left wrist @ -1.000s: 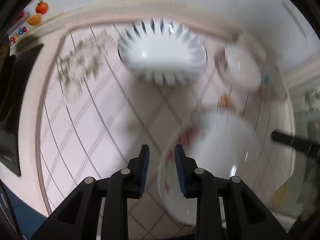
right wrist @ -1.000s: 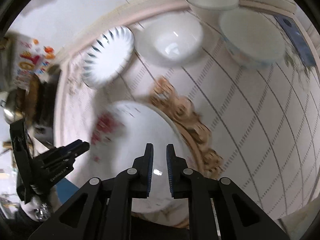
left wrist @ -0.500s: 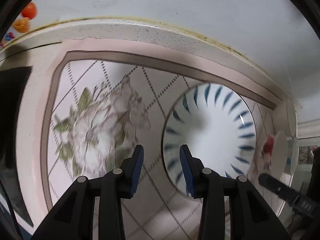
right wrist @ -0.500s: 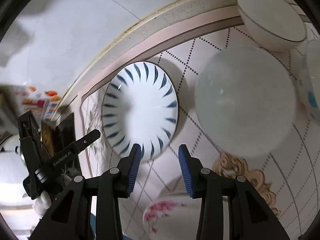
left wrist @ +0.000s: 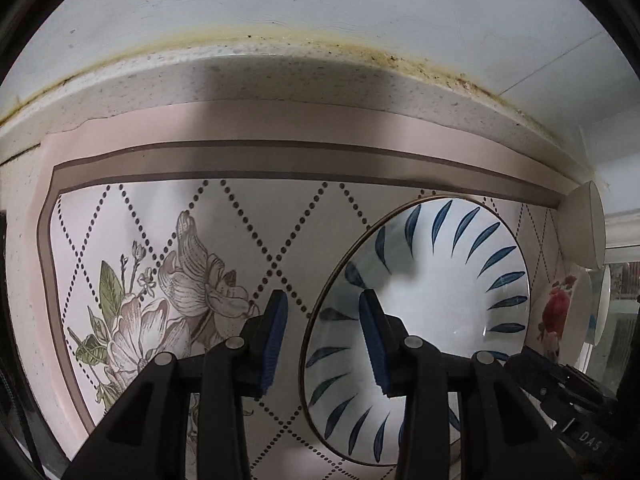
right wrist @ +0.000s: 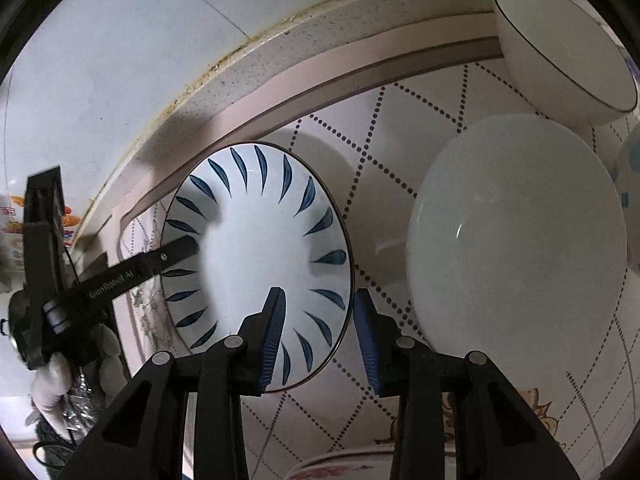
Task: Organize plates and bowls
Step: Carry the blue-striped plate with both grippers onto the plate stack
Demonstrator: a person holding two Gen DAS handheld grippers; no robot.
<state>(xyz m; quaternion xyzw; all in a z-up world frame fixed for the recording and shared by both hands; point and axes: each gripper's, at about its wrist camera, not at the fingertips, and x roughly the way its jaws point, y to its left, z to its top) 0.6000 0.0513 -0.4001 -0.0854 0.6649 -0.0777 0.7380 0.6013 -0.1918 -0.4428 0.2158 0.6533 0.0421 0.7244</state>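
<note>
Both grippers have swung off the rose-printed plate and closed in on the blue-leaf plate since a second ago, and their jaws have spread wide. Now the layout, biggest first: the surface [right wrist: 420, 184], under its diamond-dotted floral mat, carries everything loose and unstacked. The plain white bowl [right wrist: 516, 248] sits just right of the blue-leaf plate [right wrist: 260, 256], with a dark-rimmed white bowl [right wrist: 560, 48] behind it by the wall. A rose-printed plate [left wrist: 560, 312] shows edge-on at the far right of the left view, though distortion makes its exact spot hard to judge. The right gripper [right wrist: 320, 334] straddles the blue-leaf plate's right rim, wide open, holding nothing. The left gripper [left wrist: 324, 336] brackets the opposite rim, equally open and empty. By my read, sorting has barely started: nothing nested, no plate lifted yet, every piece left to group.
</note>
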